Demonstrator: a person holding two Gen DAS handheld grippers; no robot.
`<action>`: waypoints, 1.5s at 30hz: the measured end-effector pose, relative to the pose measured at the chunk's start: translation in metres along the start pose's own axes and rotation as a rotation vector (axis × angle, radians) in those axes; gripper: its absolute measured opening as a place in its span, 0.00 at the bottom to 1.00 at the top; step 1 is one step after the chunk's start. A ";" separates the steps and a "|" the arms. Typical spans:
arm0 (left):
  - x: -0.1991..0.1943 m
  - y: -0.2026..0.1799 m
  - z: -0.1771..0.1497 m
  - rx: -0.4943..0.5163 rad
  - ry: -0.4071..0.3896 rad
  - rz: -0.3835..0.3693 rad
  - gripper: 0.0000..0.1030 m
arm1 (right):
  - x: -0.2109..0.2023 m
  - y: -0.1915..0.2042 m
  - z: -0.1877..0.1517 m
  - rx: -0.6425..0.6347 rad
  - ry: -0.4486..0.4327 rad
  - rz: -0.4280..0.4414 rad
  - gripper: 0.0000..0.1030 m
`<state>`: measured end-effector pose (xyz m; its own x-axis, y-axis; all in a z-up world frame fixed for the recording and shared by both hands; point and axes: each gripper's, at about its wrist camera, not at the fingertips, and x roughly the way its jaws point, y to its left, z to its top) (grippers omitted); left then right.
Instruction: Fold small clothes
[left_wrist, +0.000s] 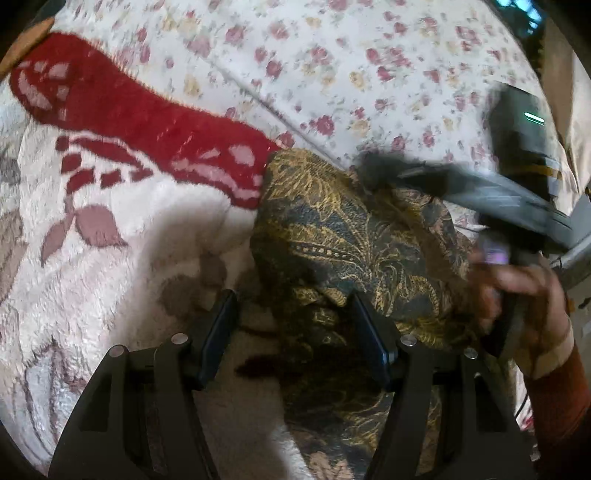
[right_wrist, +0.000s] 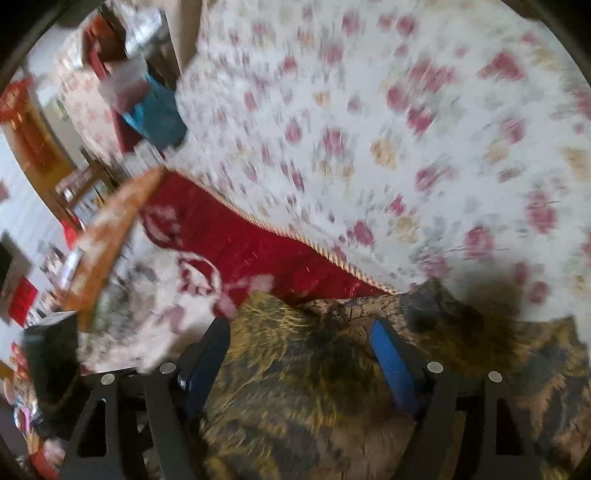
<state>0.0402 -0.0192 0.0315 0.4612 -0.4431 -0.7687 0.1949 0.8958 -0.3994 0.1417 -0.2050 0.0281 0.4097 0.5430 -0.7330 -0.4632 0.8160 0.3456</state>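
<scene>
The dark gold-patterned garment (left_wrist: 354, 236) is seen lying on the bed, partly over a fleece blanket (left_wrist: 110, 229) and beside the flowered sheet (left_wrist: 332, 55), its long axis running away from the left claw (left_wrist: 293, 332). Both claws are open and nothing is gripped: the left claw straddles the cloth's near edge, while the right claw (right_wrist: 301, 354) is held above its middle, so either is judged near enough for the next fold.

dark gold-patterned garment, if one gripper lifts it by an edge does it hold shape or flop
The dark gold-patterned garment will probably flop: it already lies bunched in soft folds. It looks thin, so likely light. On the fluffy blanket it may drag and bunch rather than slide when pushed.
</scene>
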 end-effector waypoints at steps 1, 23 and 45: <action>0.001 -0.001 -0.001 0.014 0.000 0.005 0.62 | 0.018 0.008 -0.001 -0.025 0.038 0.008 0.55; -0.037 -0.047 0.003 0.063 -0.102 0.004 0.62 | -0.119 -0.103 -0.146 0.241 0.009 -0.332 0.68; 0.047 -0.121 -0.016 0.256 0.027 0.007 0.64 | -0.416 -0.396 -0.224 0.899 -0.497 -0.719 0.73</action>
<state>0.0246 -0.1486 0.0355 0.4407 -0.4345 -0.7855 0.4061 0.8769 -0.2572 -0.0213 -0.7986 0.0650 0.6892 -0.2243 -0.6890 0.6068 0.6983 0.3797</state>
